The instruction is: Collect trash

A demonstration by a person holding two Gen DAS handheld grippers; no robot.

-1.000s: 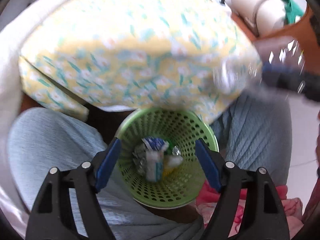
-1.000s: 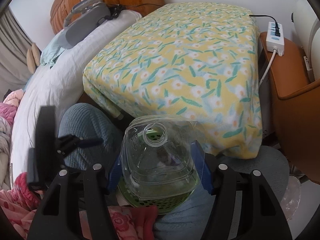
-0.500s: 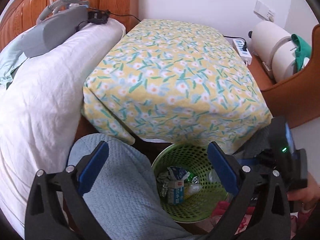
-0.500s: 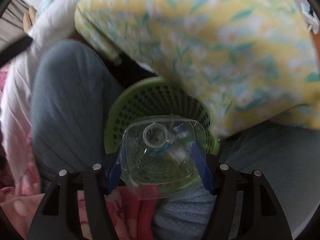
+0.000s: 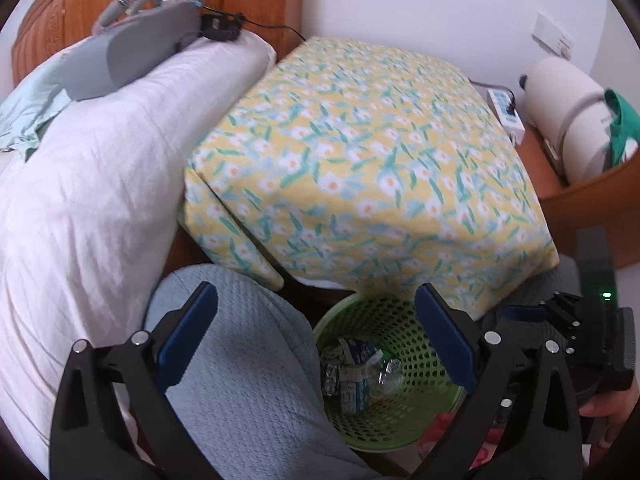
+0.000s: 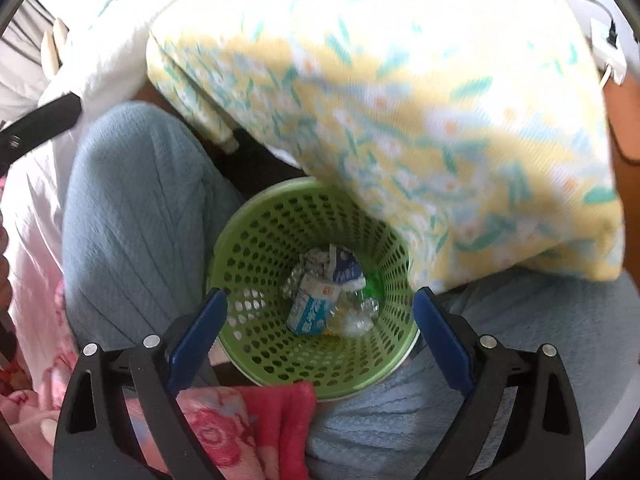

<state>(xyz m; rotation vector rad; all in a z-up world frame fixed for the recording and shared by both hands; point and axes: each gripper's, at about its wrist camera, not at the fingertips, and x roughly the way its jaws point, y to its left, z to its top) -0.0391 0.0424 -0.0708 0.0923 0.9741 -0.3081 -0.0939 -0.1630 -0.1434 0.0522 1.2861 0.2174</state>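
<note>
A green perforated basket (image 6: 256,248) sits between the person's knees, and it also shows in the left wrist view (image 5: 424,404). It holds a blue-and-white carton (image 6: 312,308), crumpled foil and a clear plastic bottle (image 6: 356,312). My right gripper (image 6: 318,336) is open and empty, right above the basket's mouth. My left gripper (image 5: 316,334) is open and empty, higher and farther back, over the left knee and the basket's rim. The right gripper's body (image 5: 592,320) shows at the right edge of the left wrist view.
A yellow floral cushion (image 5: 360,168) overhangs the basket's far side. A white pillow (image 5: 88,160) lies to the left, with a grey device (image 5: 132,52) on it. A red-pink floral cloth (image 6: 240,428) lies at the basket's near rim. A power strip (image 5: 506,110) and an orange wooden seat (image 5: 580,208) are on the right.
My right gripper opened and let go of the clear bottle, which now lies in the basket. My left gripper rose and pulled back from the basket.
</note>
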